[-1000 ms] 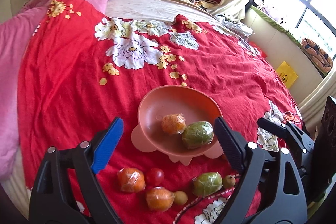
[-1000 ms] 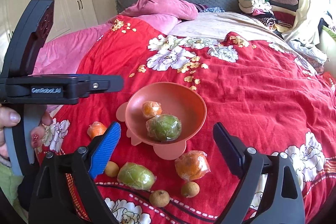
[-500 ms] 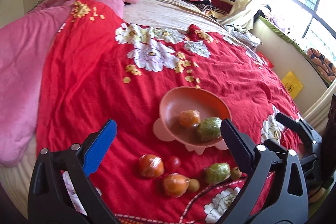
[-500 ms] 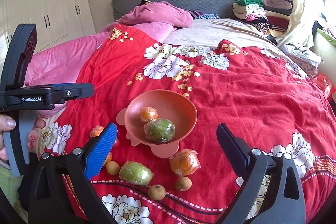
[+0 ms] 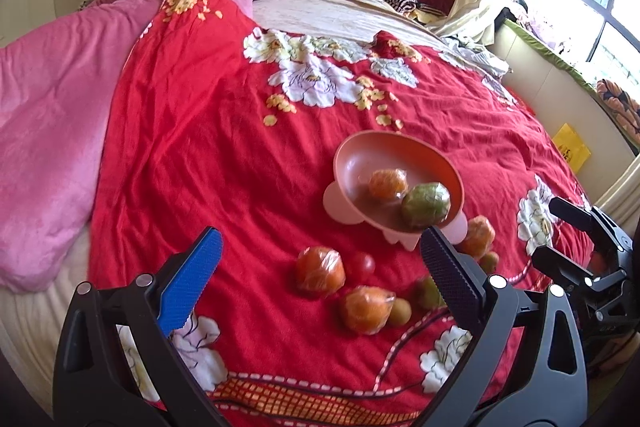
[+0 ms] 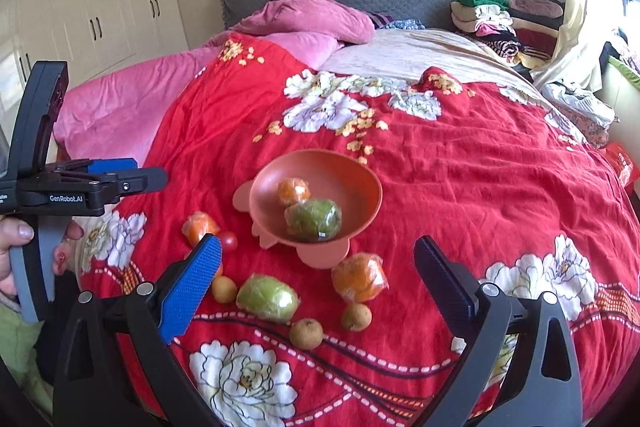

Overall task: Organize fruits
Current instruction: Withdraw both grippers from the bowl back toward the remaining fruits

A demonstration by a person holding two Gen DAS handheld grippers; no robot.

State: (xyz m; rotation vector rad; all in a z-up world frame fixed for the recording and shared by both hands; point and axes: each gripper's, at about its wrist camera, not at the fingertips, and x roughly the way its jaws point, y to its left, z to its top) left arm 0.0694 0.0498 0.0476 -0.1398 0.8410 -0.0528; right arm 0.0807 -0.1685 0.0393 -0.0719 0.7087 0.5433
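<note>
A pink bowl (image 5: 356, 151) (image 6: 360, 171) stands on the red bedspread and holds a wrapped orange (image 6: 293, 190) and a wrapped green fruit (image 6: 313, 220). In front of it lie wrapped oranges (image 5: 320, 269) (image 5: 366, 308) (image 6: 359, 277), a small red tomato (image 5: 360, 265), a wrapped green fruit (image 6: 267, 297) and small brown fruits (image 6: 306, 333) (image 6: 356, 316). My left gripper (image 5: 320, 267) is open and empty above the loose fruit. My right gripper (image 6: 318, 275) is open and empty, just short of the bowl. The left gripper also shows in the right wrist view (image 6: 120, 183).
A pink quilt (image 5: 48, 115) covers the bed's left side and a pink pillow (image 6: 312, 19) lies at the grey headboard. Folded clothes (image 6: 492, 19) are stacked at the far right. A window ledge (image 5: 560, 75) runs along the right.
Both grippers have drawn back and risen from the bowl, which looks smaller now. The left gripper has swung left, so the bowl sits to its right. Both stay open.
</note>
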